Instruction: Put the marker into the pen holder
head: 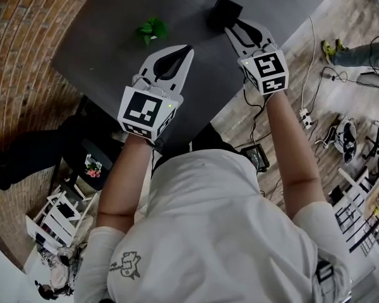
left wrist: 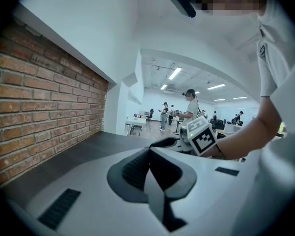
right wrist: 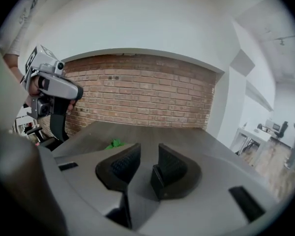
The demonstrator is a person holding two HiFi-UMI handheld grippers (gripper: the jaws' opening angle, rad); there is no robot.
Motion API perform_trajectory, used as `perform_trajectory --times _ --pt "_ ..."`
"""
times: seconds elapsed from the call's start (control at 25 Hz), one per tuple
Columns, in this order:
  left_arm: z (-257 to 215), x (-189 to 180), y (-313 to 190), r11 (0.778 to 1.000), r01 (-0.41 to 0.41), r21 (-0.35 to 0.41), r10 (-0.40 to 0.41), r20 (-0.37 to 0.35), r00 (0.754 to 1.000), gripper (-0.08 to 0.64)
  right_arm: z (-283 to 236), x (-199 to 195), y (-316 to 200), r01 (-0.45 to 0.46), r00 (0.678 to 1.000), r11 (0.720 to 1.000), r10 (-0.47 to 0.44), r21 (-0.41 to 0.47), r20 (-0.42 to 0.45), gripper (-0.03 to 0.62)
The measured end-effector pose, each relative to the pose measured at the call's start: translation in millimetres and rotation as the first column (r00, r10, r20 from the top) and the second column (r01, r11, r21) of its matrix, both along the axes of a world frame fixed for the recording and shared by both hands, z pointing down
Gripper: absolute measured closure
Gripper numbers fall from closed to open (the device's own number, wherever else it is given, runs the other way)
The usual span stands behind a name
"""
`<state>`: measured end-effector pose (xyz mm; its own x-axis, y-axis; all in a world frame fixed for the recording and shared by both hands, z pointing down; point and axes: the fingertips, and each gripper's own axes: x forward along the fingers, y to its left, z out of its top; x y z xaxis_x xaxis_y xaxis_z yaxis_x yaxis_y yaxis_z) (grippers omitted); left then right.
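A black pen holder (head: 224, 10) stands at the far side of the dark grey table (head: 95, 49). My right gripper (head: 231, 25) has its fingertips right at the holder. In the right gripper view the right gripper (right wrist: 148, 154) is open, with nothing between its pads; a dark block (right wrist: 156, 181) shows low in the gap. No marker shows in any view. My left gripper (head: 187, 48) hovers over the table's middle, apart from the holder. In its own view the left gripper (left wrist: 148, 154) is shut and empty.
A green leafy object (head: 151, 29) (right wrist: 114, 144) lies on the table left of the holder. A brick wall (head: 25, 55) runs along the left. Cables and a power strip (head: 306, 115) lie on the wooden floor at the right, and a white rack (head: 57, 216) stands at the lower left.
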<state>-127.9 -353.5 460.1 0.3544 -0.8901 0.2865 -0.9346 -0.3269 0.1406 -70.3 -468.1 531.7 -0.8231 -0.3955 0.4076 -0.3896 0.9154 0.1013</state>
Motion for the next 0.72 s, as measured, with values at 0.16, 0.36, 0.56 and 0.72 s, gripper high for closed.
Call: perform_trajectory --times 0.16,0.36,0.56,0.72 --pt "-14.0 1.0 21.7 1.000 -0.008 0.025 0.008 0.006 1.000 0.549 -28.2 3.4 23.0 -0.020 0.999 1.000 0.019 0.024 0.034 0.471" --pt "-31.7 5.1 52.2 0.998 -0.032 0.058 0.031 0.020 0.999 0.549 -63.7 10.4 57.7 -0.062 0.995 0.996 0.056 0.064 0.081 0.485" --pt "-52.6 6.8 87.4 0.993 -0.051 0.102 0.048 0.031 0.998 0.549 -96.0 18.3 105.0 -0.084 0.989 0.992 0.072 0.095 0.127 0.505" --pt "-65.1 9.5 121.5 0.989 -0.062 0.138 0.059 0.032 0.998 0.549 -114.1 24.3 149.8 -0.086 0.986 0.990 0.068 0.110 0.154 0.515"
